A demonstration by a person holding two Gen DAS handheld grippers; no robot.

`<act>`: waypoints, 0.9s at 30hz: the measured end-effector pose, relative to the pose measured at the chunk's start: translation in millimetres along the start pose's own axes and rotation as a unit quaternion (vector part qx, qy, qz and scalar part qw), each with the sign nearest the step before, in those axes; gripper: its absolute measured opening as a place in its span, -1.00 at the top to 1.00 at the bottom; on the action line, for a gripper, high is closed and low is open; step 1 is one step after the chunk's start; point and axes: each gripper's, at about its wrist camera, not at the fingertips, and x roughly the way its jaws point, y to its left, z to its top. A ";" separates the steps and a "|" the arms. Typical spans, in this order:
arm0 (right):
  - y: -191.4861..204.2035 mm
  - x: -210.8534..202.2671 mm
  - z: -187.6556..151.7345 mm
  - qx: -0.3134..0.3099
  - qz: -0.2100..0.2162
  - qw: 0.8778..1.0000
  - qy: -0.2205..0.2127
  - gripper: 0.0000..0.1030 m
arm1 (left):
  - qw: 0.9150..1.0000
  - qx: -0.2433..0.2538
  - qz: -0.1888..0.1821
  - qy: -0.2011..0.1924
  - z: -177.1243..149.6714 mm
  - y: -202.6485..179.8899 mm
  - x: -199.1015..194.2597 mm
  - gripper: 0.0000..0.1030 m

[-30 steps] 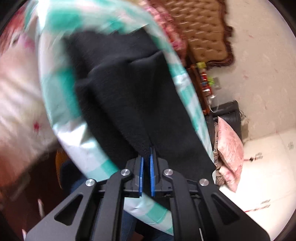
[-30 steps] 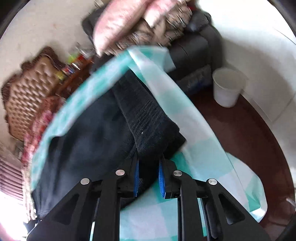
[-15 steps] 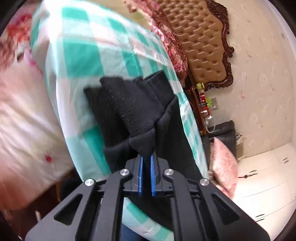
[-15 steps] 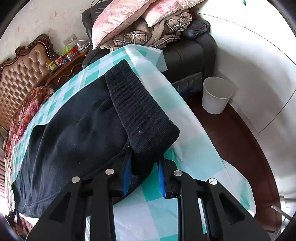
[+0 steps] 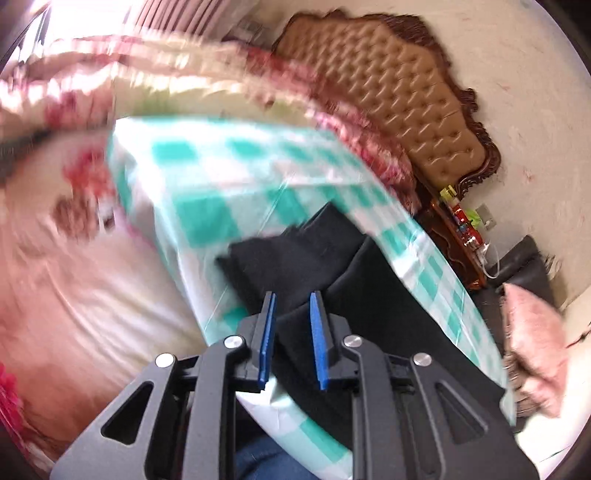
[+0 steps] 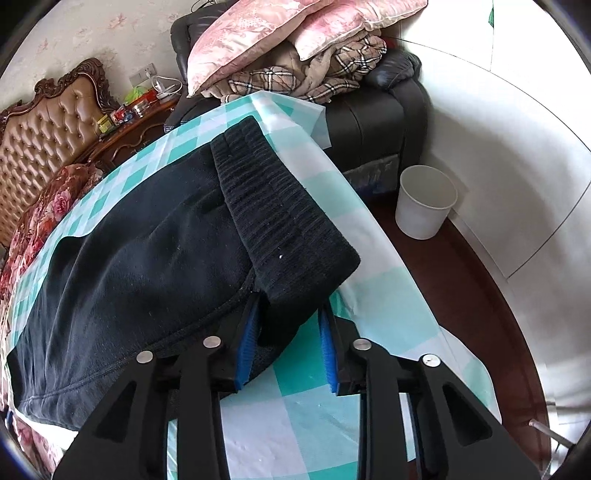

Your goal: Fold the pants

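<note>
The pants (image 6: pixel 140 266) are lying flat on the checked cloth (image 6: pixel 295 417) covering the bench, ribbed waistband (image 6: pixel 280 218) toward the right claw (image 6: pixel 286 345). That claw is gaping around the waistband corner without pinching it — likely so the fabric settles. The left claw (image 5: pixel 291 341) is also standing open over the dark folded end (image 5: pixel 295 258), gripping nothing — the fold seems laid down.

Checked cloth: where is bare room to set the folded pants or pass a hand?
Bare checked cloth lies near the right gripper, bordered by the black pants and the cloth's floor-side edge. A narrow strip runs beside the ribbed waistband. Beyond it, pillows crowd the sofa.
</note>
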 end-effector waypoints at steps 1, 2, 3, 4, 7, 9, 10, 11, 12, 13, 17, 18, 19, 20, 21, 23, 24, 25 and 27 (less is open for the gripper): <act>-1.0 0.4 0.4 0.001 0.000 1.000 0.002 0.23 | 1.000 0.025 -0.002 -0.009 -2.0 -12.3 -4.6 0.62; -3.2 0.7 0.9 0.003 -0.001 1.000 0.003 0.11 | 0.999 0.040 -0.002 -0.013 -4.2 -21.2 -7.6 0.60; -7.1 -0.5 1.4 0.008 0.004 1.000 0.001 -0.02 | 0.998 0.057 -0.003 -0.019 -6.7 -32.6 -10.7 0.50; -11.6 -2.6 1.6 0.015 0.017 1.000 -0.002 -0.02 | 0.998 0.067 -0.007 -0.022 -7.2 -44.3 -11.5 0.40; -33.2 -14.4 3.1 0.060 0.066 0.996 -0.016 -0.07 | 0.994 0.107 -0.026 -0.030 -15.6 -77.4 -14.1 0.22; -41.4 -17.0 5.7 0.075 0.087 0.993 -0.016 -0.07 | 0.990 0.136 -0.032 -0.031 -23.5 -93.4 -13.1 0.17; -43.3 -18.2 8.0 0.075 0.089 0.993 -0.017 -0.07 | 0.988 0.149 -0.035 -0.029 -27.9 -102.0 -11.4 0.15; -45.0 -20.1 9.5 0.076 0.083 0.993 -0.022 -0.07 | 0.986 0.159 -0.037 -0.026 -30.4 -109.3 -8.9 0.13; -47.6 -23.5 11.7 0.082 0.073 0.993 -0.031 -0.07 | 0.983 0.175 -0.042 -0.022 -34.0 -117.7 -6.8 0.07; -51.0 -30.5 13.5 0.091 0.060 0.993 -0.048 -0.07 | 0.980 0.191 -0.048 -0.018 -38.1 -123.9 -4.6 0.02; -26.0 -56.1 20.3 0.036 0.019 0.991 -0.124 -0.18 | 0.963 0.267 -0.047 0.000 -61.9 -152.8 1.1 -0.04; -6.7 -56.8 20.7 -0.008 0.009 0.991 -0.134 -0.25 | 0.960 0.278 -0.046 0.014 -66.9 -158.6 3.8 -0.02; 8.2 -55.1 19.4 -0.045 0.004 0.989 -0.139 -0.33 | 0.957 0.285 -0.044 0.030 -71.8 -164.9 7.3 0.01; 24.2 -52.8 18.0 -0.081 -0.002 0.986 -0.145 -0.36 | 0.955 0.291 -0.041 0.049 -78.0 -171.9 12.6 0.10; 39.7 -49.7 16.2 -0.114 -0.010 0.982 -0.152 -0.40 | 0.953 0.294 -0.049 0.064 -83.2 -177.7 16.2 0.33; 65.7 -36.2 13.4 -0.163 -0.031 0.974 -0.151 -0.44 | 0.946 0.307 -0.066 0.079 -94.3 -190.0 19.3 0.47; 73.4 -21.8 13.6 -0.175 -0.055 0.974 -0.134 -0.45 | 0.942 0.317 -0.070 0.081 -98.9 -194.9 20.4 0.52; 75.7 -10.4 12.6 -0.178 -0.074 0.975 -0.115 -0.45 | 0.938 0.326 -0.077 0.086 -103.4 -199.8 21.2 0.54; 73.4 21.6 9.8 -0.180 -0.107 0.976 -0.056 -0.45 | 0.931 0.339 -0.092 0.101 -112.2 -207.1 24.0 0.55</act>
